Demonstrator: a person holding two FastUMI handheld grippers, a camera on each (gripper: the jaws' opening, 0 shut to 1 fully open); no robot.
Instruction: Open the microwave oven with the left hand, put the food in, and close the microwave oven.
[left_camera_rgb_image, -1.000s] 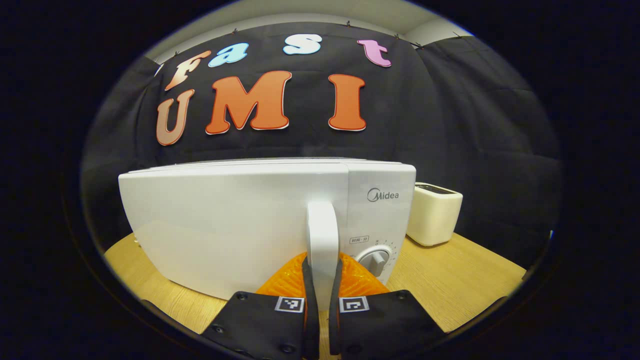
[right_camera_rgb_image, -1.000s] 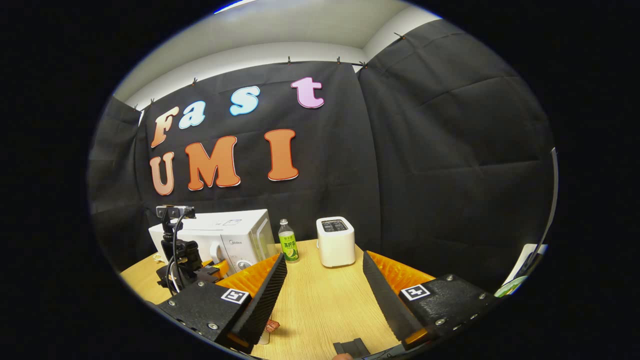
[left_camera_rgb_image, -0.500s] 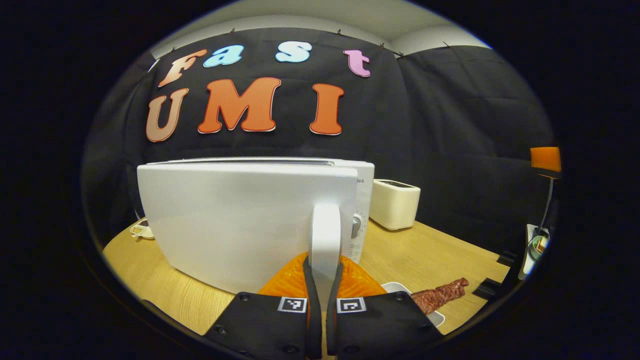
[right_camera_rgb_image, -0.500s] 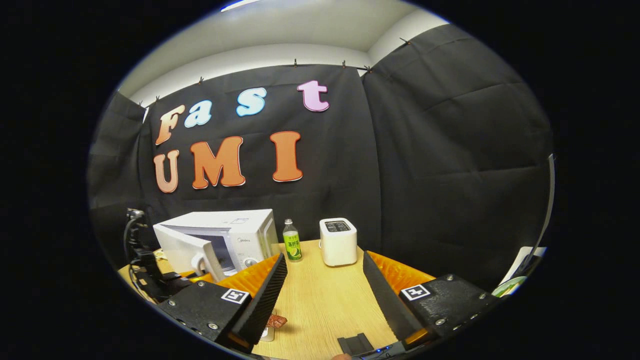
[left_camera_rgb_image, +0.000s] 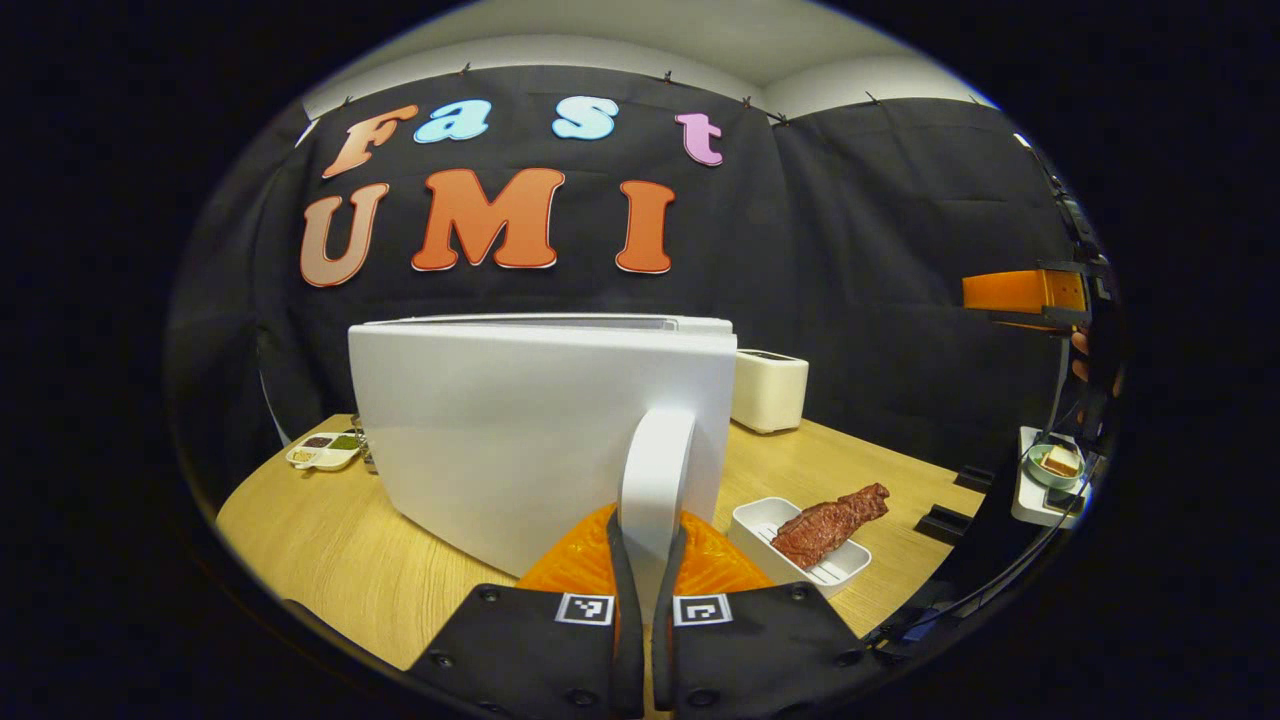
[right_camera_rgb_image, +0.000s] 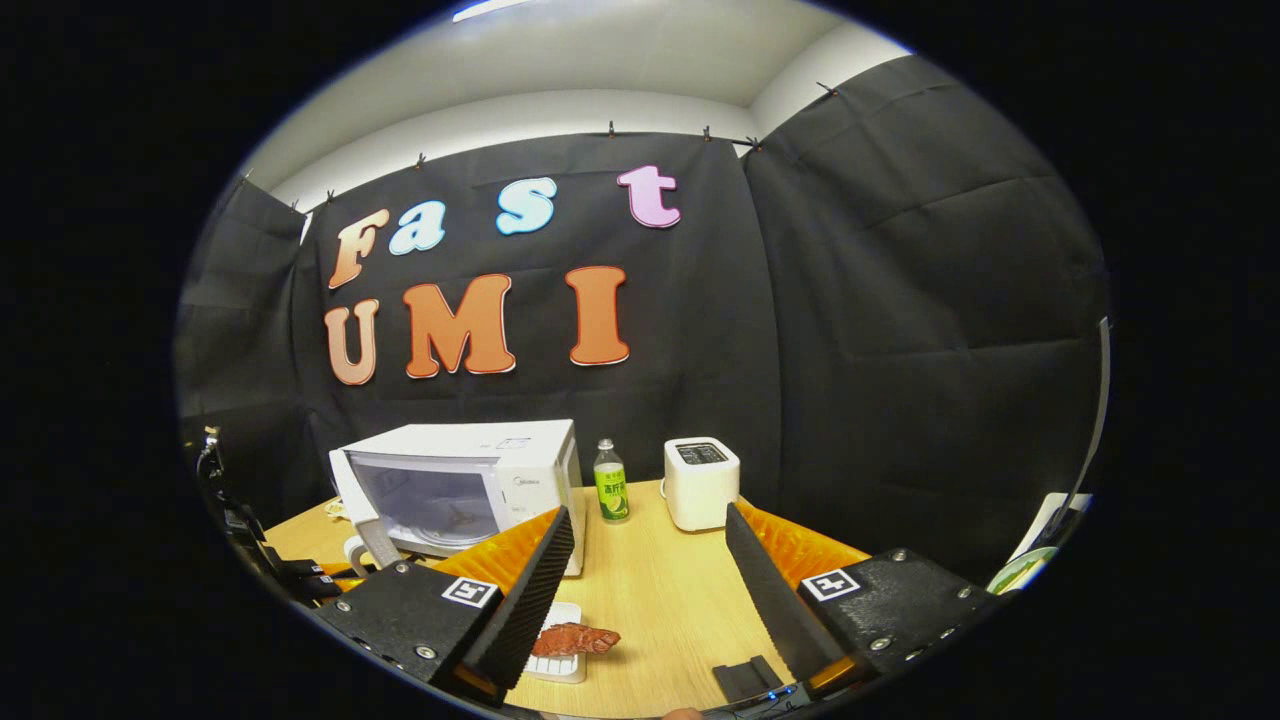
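Beside open microwave door, bare table

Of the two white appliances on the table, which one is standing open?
The microwave: its door is swung out, with the left gripper shut on the door handle. The smaller toaster, right of the bottle, is untouched.

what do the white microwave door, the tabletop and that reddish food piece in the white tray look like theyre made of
White microwave door: smooth, faintly glossy, likely plastic or painted metal; it shows soft reflections. Light wooden tabletop: visible grain lines, possibly wood or laminate. Reddish-brown food piece: rough, ridged surface like cooked meat, maybe a replica, lying in a white ribbed tray, probably plastic.
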